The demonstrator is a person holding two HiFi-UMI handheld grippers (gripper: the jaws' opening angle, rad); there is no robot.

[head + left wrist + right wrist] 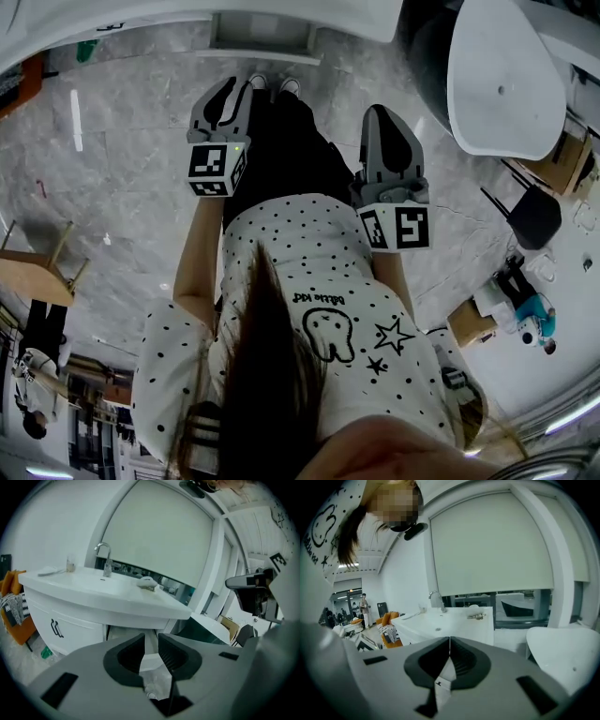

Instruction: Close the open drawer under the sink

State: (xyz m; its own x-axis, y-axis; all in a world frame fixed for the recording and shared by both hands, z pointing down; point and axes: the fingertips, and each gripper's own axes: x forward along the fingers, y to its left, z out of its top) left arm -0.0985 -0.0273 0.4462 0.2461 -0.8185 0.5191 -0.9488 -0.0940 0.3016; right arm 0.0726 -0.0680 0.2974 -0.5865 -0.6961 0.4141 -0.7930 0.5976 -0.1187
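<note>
- Head down over the grey marble floor [122, 178], we hold both grippers out in front of us, level with each other.
- The left gripper [151, 636] has its jaws spread, with nothing pinched between them. Only white cabinet parts show through the gap, well beyond the pads.
- The right gripper [449, 640] is empty, its jaws pressed together at the tips.
- The drawer [262, 39] stands pulled out beneath the rim of the white sink [89, 585], at the far end of the head view, just past our shoes [289, 86]. Neither gripper touches it.
- A chrome faucet [106, 558] rises from the back of the sink, and the cabinet door [65, 623] to the drawer's left is shut.
</note>
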